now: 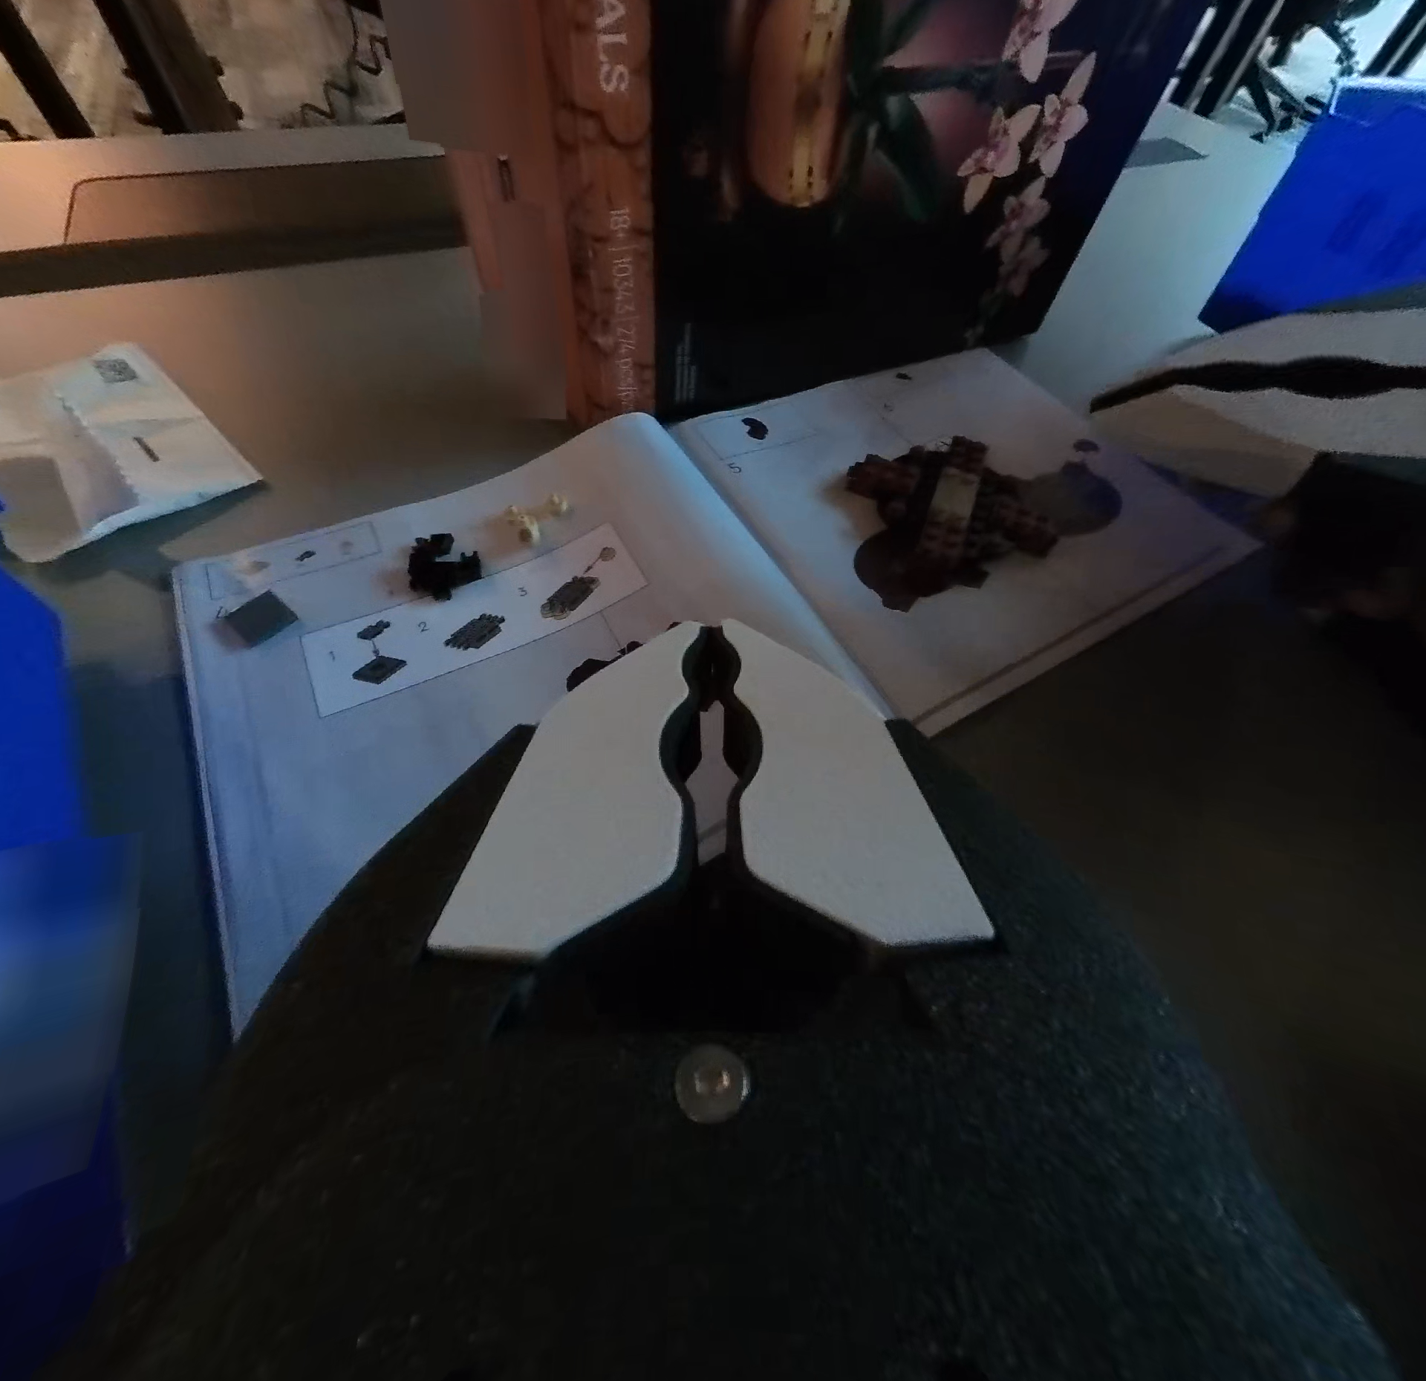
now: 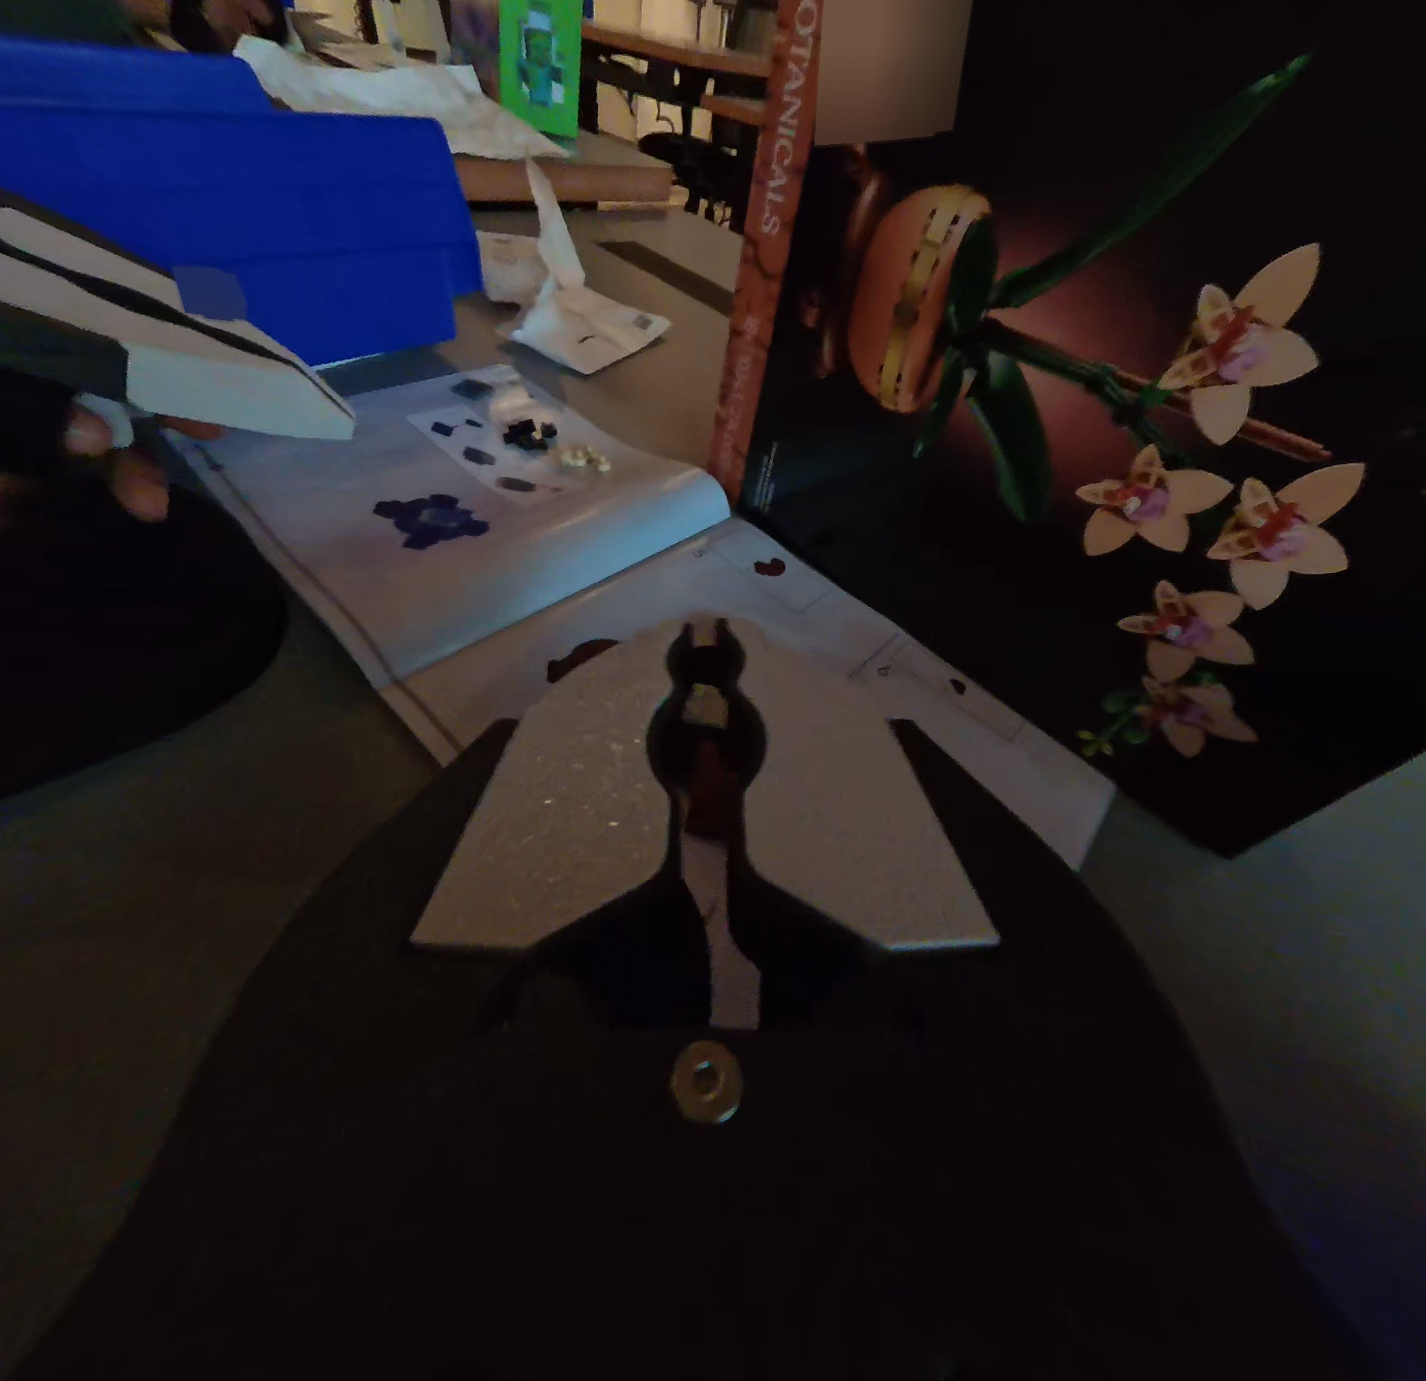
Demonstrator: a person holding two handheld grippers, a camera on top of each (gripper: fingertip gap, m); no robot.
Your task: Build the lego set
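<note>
An open instruction booklet (image 1: 478,726) lies on the grey table. On its left page lie a small pile of black pieces (image 1: 444,564), a few cream pieces (image 1: 532,518) and a dark square plate (image 1: 258,618). A brown brick assembly (image 1: 953,510) with a pale strip sits on the right page. My left gripper (image 1: 714,634) is shut, tips together, above the left page near the fold. My right gripper (image 2: 706,630) hovers over the brown assembly (image 2: 706,788), which shows through the finger cut-outs. Its tips stand almost together with only a thin slit. The left gripper also shows in the right wrist view (image 2: 231,379).
A tall dark box with orchid pictures (image 1: 849,186) stands right behind the booklet. A blue bin (image 2: 231,209) is at the left in the right wrist view. A torn white paper bag (image 1: 100,449) lies left of the booklet. A hand (image 2: 116,456) holds the left gripper. Tip to tip, the grippers are about 15 centimeters apart. To the dark square plate (image 1: 258,618): left tips about 15 centimeters, right tips about 30 centimeters.
</note>
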